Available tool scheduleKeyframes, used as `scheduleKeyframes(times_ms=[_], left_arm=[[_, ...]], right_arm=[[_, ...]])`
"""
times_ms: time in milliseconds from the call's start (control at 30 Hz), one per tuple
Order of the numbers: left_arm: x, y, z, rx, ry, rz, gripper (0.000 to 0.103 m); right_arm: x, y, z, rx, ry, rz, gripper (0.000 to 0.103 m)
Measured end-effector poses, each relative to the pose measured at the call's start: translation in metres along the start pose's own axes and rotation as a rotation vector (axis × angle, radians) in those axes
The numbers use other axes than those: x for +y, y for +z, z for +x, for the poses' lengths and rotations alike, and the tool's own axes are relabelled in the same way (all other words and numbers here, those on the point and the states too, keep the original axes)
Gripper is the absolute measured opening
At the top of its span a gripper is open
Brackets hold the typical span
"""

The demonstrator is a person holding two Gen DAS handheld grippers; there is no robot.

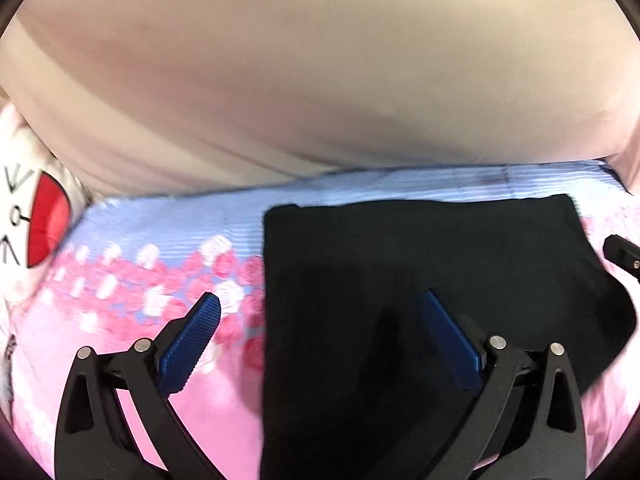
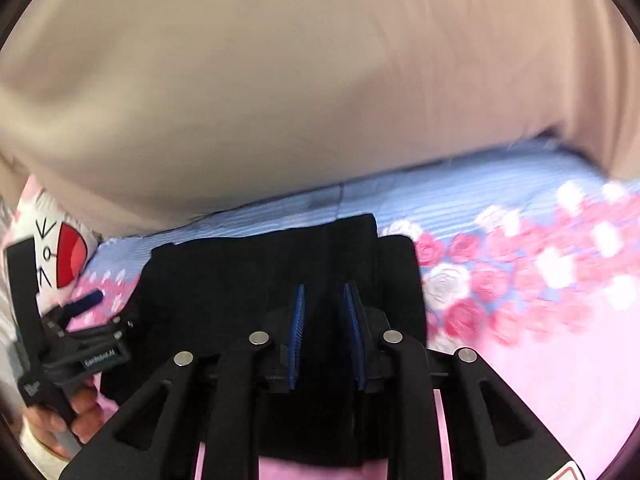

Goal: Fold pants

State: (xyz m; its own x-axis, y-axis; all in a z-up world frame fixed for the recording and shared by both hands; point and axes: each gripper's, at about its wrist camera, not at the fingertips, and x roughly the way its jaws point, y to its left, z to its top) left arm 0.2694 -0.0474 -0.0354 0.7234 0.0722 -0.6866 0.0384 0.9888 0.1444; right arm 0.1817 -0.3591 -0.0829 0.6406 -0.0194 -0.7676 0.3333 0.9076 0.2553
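Your left gripper [image 1: 320, 308] has its jaws spread wide over the left edge of the black pants [image 1: 432, 264]. Your right gripper [image 2: 324, 300] is narrowed, pinching a pants fold. The pants lie folded on the floral bedsheet [image 1: 152, 272], toward twelve o'clock.

Pink rose-print bedsheet [image 1: 120, 360] with blue striped band, beige headboard [image 1: 320, 60] behind, white cartoon-face pillow [image 2: 60, 256] beside it

A: What do the pants [image 1: 420, 264] look like?
B: Black, plain, laid flat in a folded, roughly rectangular slab with a straight far edge.
A: Where do they lie?
B: On a bed, across its pink rose-printed cover, far edge near the blue striped band.
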Motion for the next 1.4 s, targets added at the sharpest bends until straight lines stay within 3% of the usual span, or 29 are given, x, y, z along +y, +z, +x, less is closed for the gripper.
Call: scheduleKeyframes(times_ms=[67, 300, 567, 867, 1400], left_arm=[[0.002, -0.005, -0.020, -0.017, -0.004, -0.001, 0.098], [0.006, -0.024, -0.076, -0.078, -0.002, -0.006, 0.098], [0.014, -0.061, -0.127, -0.139, 0.002, -0.006, 0.098], [0.019, -0.102, -0.174, -0.184, -0.057, -0.031, 0.098], [0.019, -0.136, -0.181, -0.120, -0.091, -0.026, 0.098]], right_arm=[[0.015, -0.006, -0.028, -0.041, -0.049, -0.028, 0.034], [0.040, -0.044, -0.082, -0.136, -0.102, -0.038, 0.049], [0.048, -0.086, -0.116, -0.149, -0.100, 0.009, 0.062], [0.056, -0.120, -0.141, -0.155, -0.080, 0.054, 0.064], [0.081, -0.142, -0.158, -0.151, -0.080, 0.033, 0.064]])
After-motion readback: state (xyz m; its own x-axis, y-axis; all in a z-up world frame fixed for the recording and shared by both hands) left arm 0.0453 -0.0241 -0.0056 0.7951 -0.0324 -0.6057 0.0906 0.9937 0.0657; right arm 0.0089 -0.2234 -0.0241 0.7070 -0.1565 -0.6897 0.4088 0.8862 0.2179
